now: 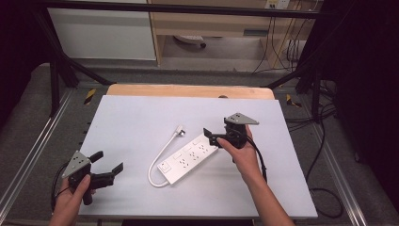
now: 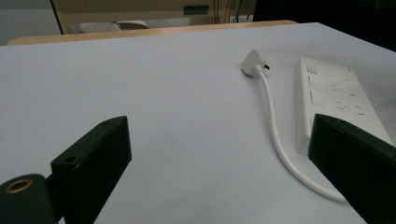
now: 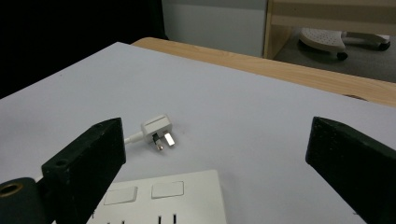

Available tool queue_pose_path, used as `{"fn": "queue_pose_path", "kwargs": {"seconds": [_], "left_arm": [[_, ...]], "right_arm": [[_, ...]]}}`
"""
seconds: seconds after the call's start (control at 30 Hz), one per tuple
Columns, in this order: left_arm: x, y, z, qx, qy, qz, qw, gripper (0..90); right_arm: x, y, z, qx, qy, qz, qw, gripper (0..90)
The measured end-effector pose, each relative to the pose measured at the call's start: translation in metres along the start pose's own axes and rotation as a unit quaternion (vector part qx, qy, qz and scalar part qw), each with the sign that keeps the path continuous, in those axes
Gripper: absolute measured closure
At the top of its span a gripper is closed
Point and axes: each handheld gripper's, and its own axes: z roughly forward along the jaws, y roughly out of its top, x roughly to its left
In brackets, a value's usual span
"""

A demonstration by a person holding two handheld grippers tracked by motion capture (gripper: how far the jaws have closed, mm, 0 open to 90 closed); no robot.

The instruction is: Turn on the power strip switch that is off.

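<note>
As I look down from the high view, a flat white rectangular worktop [image 1: 141,117] carries a long white plastic power strip [image 1: 188,157] lying at a slant near its middle. A thin white cable [image 1: 157,162] loops from the strip's near end and runs up to a small white plug [image 1: 179,129] resting beside the strip's far half. My left tool [image 1: 108,162], black with a grey three-cornered plate on top, sits low at the near left corner, well apart from the strip, with its jaws spread wide. My right tool [image 1: 211,136] hangs at the far end of the strip, just over or against it; I cannot tell whether it touches. Its jaws look parted here.

In the left gripper view, the left tool [image 2: 219,154] has its two black jaws standing far apart with bare worktop [image 2: 140,93] between them. The power strip [image 2: 336,98] lies off to the right, partly behind the right-hand jaw, and the cable [image 2: 275,135] curves along its side up to the plug [image 2: 253,63].

In the right gripper view, the right tool [image 3: 215,154] is also wide apart and pinches nothing. The end of the power strip [image 3: 187,198] sits low between the jaws, showing two rectangular buttons. Beyond it, the plug [image 3: 156,128] lies on its side with its metal pins pointing my way, near the left-hand jaw.
</note>
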Motion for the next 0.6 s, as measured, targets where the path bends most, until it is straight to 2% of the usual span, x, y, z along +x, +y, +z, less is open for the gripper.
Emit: {"fn": "queue_pose_path", "kwargs": {"seconds": [0.13, 0.5, 0.6], "left_arm": [[0.000, 0.000, 0.000, 0.000, 0.000, 0.000, 1.0000, 6.2], [0.001, 0.000, 0.000, -0.002, 0.000, -0.001, 1.0000, 6.2], [0.001, 0.000, 0.000, -0.002, 0.000, 0.000, 1.0000, 6.2]], "right_arm": [[0.001, 0.000, 0.003, 0.002, 0.000, 0.000, 1.0000, 6.6], [0.002, -0.001, 0.010, 0.001, 0.000, -0.003, 1.0000, 16.8], [0.002, -0.002, 0.012, 0.000, 0.001, -0.003, 1.0000, 22.0]]}}
